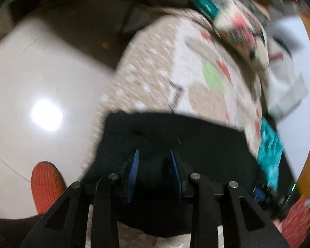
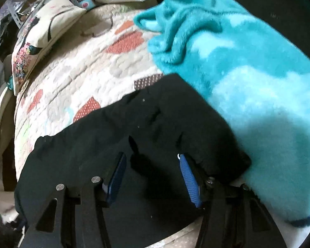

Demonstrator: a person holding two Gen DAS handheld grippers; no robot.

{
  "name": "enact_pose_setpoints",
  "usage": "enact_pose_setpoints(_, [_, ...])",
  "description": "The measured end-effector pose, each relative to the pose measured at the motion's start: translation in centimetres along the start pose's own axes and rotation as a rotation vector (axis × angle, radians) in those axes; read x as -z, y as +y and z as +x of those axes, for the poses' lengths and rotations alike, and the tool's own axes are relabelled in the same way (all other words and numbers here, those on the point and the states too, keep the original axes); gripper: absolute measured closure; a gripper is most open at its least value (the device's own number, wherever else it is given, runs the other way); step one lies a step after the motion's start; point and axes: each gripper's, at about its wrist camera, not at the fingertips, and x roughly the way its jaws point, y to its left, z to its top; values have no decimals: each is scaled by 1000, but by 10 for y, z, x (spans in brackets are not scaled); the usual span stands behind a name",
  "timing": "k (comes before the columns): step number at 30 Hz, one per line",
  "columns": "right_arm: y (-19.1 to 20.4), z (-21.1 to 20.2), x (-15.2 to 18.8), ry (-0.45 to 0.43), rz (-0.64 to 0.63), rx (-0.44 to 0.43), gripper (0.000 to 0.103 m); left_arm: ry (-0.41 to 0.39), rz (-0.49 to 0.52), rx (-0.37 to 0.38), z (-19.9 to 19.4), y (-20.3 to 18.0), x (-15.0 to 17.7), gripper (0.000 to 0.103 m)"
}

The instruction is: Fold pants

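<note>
The pants [image 2: 117, 144] lie on the quilt [image 2: 72, 78], a fleece blanket [image 2: 248, 72] touching them at two o'clock, a cushion [image 2: 37, 47] well off at ten o'clock; right gripper [image 2: 153, 163] poised over the pants

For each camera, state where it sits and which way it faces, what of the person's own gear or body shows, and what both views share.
Left wrist: sits on the left claw, looking forward and down over the black pants on the quilt, floor at left; an orange shoe shows.
Right wrist: sits on the right claw, open over the pants, teal blanket at right.
Shared: pants, quilt, teal blanket, pillow.
</note>
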Motion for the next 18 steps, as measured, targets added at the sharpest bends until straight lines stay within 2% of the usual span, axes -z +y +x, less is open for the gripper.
enact_pose_setpoints(2, [0, -7, 1, -23, 4, 4, 45, -47, -91, 7, -13, 19, -8, 68])
enact_pose_setpoints(5, [-4, -17, -5, -53, -3, 5, 42, -99, -207, -18, -27, 50, -12, 66])
enact_pose_setpoints(7, [3, -26, -5, -71, -41, -37, 40, -106, -284, -8, -31, 66, -8, 66])
enact_pose_setpoints(9, [27, -31, -4, -56, -114, -96, 38, -110, -334, 8, -33, 76, -2, 64])
enact_pose_setpoints(13, [94, -32, 12, 12, -318, -245, 38, -148, -342, 23, -41, 71, 14, 54])
enact_pose_setpoints(15, [138, -31, 28, 74, -462, -358, 38, -152, -321, 30, -41, 65, 24, 48])
enact_pose_setpoints(18, [208, -23, 55, 216, -682, -534, 38, -108, -311, 37, -32, 62, 38, 45])
